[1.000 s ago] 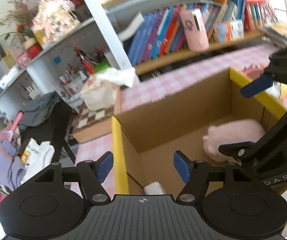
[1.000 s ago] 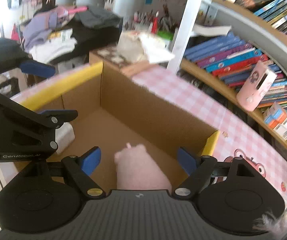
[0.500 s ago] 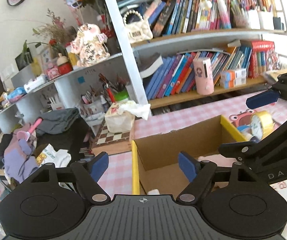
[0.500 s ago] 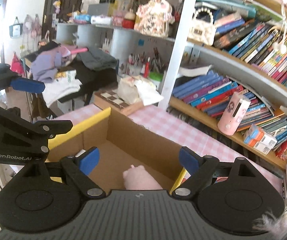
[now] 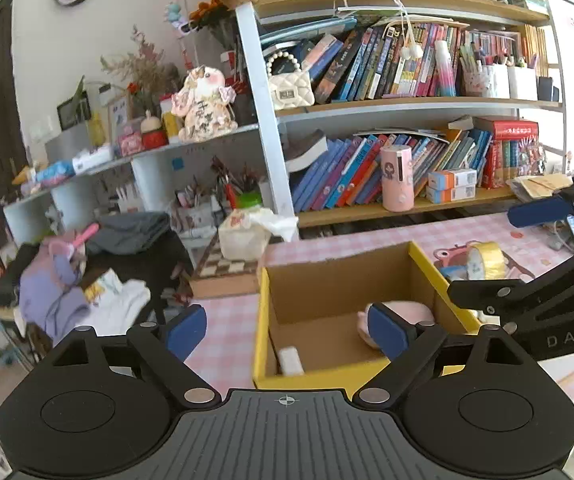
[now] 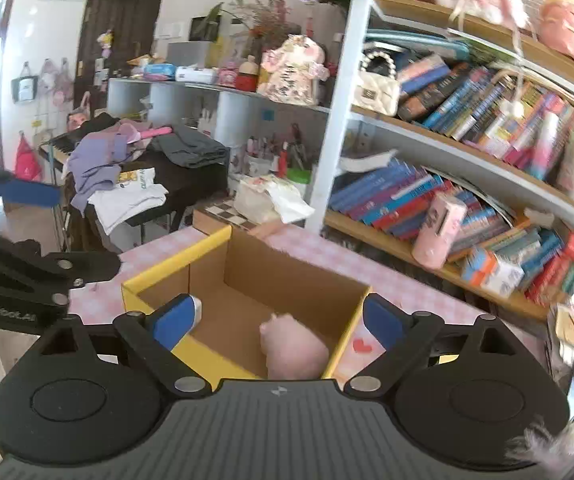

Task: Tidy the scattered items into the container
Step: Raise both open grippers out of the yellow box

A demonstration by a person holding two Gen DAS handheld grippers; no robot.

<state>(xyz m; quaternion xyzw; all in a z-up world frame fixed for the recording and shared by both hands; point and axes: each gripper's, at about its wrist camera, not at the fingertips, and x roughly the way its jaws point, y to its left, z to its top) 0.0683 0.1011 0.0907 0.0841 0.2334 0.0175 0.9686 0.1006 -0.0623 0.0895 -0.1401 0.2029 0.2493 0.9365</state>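
From the left wrist, the left gripper (image 5: 285,332) hangs over a table covered in pink checked cloth (image 5: 227,344), its blue-padded jaws opening with nothing pinched between them. Just ahead of it sits the cardboard box (image 5: 339,280) with yellow-taped rims. Inside, a pink plush toy (image 5: 403,310) lies behind the right-hand pad, and a small white item (image 5: 291,360) rests on the box floor near the front wall. Beyond the box to the right a roll of yellow tape (image 5: 485,258) stands on the cloth. Farther ahead rise crowded bookshelves (image 5: 407,104); off to the left clothes (image 5: 59,292) are heaped on a dark stand.

From the right wrist, the right gripper (image 6: 277,322) is likewise empty, jaws opening, poised above the same box (image 6: 287,280). The plush toy (image 6: 293,350) lies between and below its pads, on the box floor. The left gripper (image 6: 27,240) shows at the far left edge. A tissue box (image 6: 263,200) sits ahead past the box.
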